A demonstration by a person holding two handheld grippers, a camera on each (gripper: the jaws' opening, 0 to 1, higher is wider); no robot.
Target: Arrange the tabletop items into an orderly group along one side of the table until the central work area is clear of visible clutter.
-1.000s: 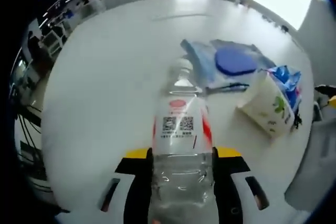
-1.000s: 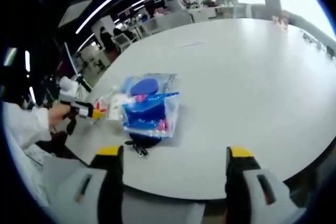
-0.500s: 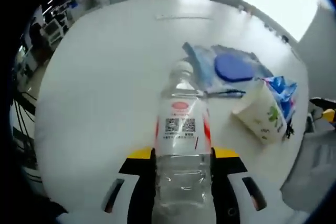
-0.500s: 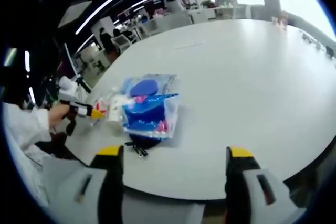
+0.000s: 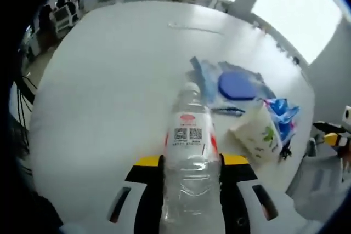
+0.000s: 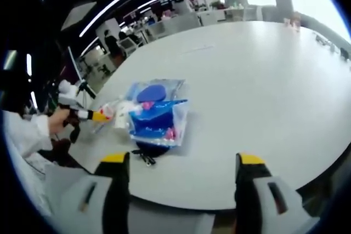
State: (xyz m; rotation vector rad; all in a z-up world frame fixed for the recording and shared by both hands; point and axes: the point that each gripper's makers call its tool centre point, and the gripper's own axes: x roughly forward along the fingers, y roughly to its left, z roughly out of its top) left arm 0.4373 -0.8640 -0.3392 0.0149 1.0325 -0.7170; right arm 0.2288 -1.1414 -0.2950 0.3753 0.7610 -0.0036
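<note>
A clear plastic bottle [image 5: 189, 132] with a red and white label lies along my left gripper [image 5: 189, 163], whose jaws are shut on its body; its cap points out over the white table [image 5: 104, 80]. Beyond it lie a blue disc [image 5: 237, 86] in a clear bag, a pen [image 5: 227, 110], a white pouch [image 5: 255, 138] with green print and a blue packet [image 5: 284, 114]. My right gripper [image 6: 182, 160] stands open off the table's edge, facing the blue packet [image 6: 158, 120] and the disc [image 6: 152, 92]. A hand holds the left gripper [image 6: 88, 114] at the left.
A small black item [image 6: 145, 155] lies at the table edge under the blue packet. The wide table [image 6: 263, 69] stretches bare behind the pile. Desks, chairs and people fill the room beyond its far edge.
The left gripper view has drawn up and back with the bottle still held, so the pile looks smaller and lower. The right gripper and the things on the table have stayed put.
</note>
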